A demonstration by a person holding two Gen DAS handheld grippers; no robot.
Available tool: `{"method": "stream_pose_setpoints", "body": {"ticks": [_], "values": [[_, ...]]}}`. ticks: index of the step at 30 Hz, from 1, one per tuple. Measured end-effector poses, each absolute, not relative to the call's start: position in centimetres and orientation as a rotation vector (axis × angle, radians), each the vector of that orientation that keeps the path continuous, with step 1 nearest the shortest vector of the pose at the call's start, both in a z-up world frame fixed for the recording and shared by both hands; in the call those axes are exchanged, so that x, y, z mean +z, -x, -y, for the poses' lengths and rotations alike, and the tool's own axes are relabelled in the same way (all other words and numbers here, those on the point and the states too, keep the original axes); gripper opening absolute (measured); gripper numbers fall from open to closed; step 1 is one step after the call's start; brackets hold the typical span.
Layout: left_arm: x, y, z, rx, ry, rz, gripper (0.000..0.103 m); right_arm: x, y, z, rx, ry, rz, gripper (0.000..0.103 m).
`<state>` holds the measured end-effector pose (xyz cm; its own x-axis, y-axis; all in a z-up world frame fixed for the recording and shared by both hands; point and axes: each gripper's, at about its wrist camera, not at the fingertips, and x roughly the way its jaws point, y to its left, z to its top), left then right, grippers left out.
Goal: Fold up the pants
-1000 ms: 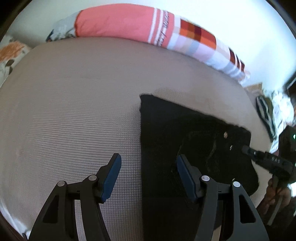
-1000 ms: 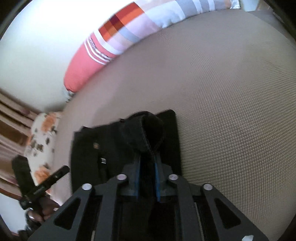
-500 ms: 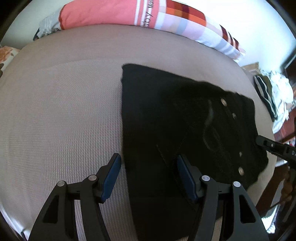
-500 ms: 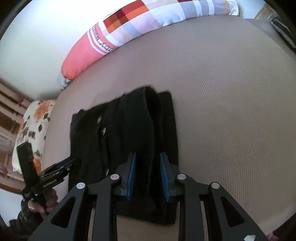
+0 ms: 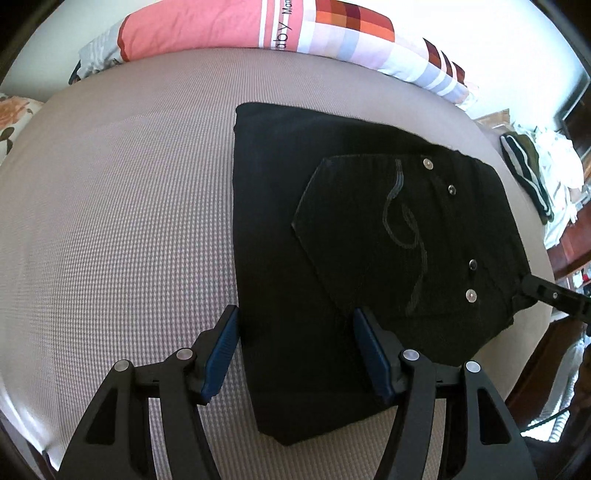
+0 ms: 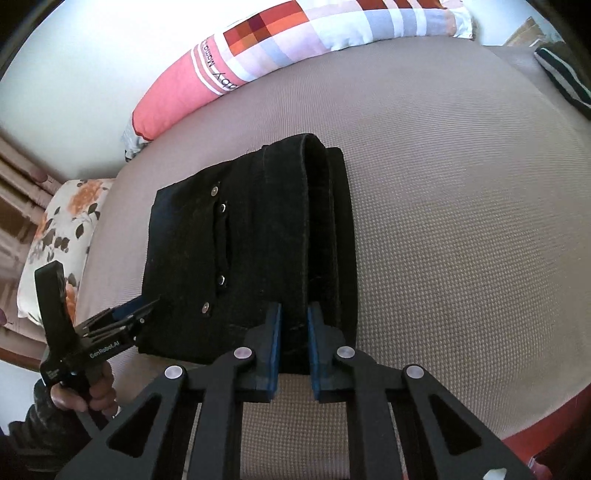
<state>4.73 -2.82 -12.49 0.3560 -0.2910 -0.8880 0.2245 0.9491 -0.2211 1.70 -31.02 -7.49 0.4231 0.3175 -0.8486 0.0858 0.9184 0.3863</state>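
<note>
A wide beige waffle-textured mattress fills both views, with a long pink and checked bolster pillow along its far edge. On the mattress lies the pair of black denim pants, already folded into a thick, compact rectangle with a stitched back pocket and metal rivets facing up. The left gripper hovers over the near left part of the bundle, jaws wide and holding nothing. The right gripper has its jaws narrow, pinching the near end of the waistband fold. The denim looks fairly heavy and stiff for cloth, not slippery, so it should keep a crease. The layered edges would be the best place to grasp, since a single layer would likely peel the stack apart.
</note>
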Motion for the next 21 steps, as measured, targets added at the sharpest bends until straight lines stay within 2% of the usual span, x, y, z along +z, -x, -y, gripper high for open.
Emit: {"method": "stream_pose_setpoints", "body": {"ticks": [12,15,17,21], "values": [[-13.0,-4.1,3.0,-0.316,0.048,-1.146,0.066,-9.8,-1.9,31.9,0.124,-0.441,-1.162,0.011],[-13.0,-3.9,3.0,-0.310,0.045,-1.142,0.067,-9.7,-1.9,32.0,0.112,-0.449,-1.161,0.015],[-12.9,-3.7,2.8,-0.309,0.045,-1.141,0.067,-9.6,-1.9,31.9,0.105,-0.448,-1.161,0.022],[-13.0,-3.9,2.9,-0.305,0.042,-1.140,0.068,-9.4,-2.0,31.6,0.096,-0.426,-1.162,0.025]]}}
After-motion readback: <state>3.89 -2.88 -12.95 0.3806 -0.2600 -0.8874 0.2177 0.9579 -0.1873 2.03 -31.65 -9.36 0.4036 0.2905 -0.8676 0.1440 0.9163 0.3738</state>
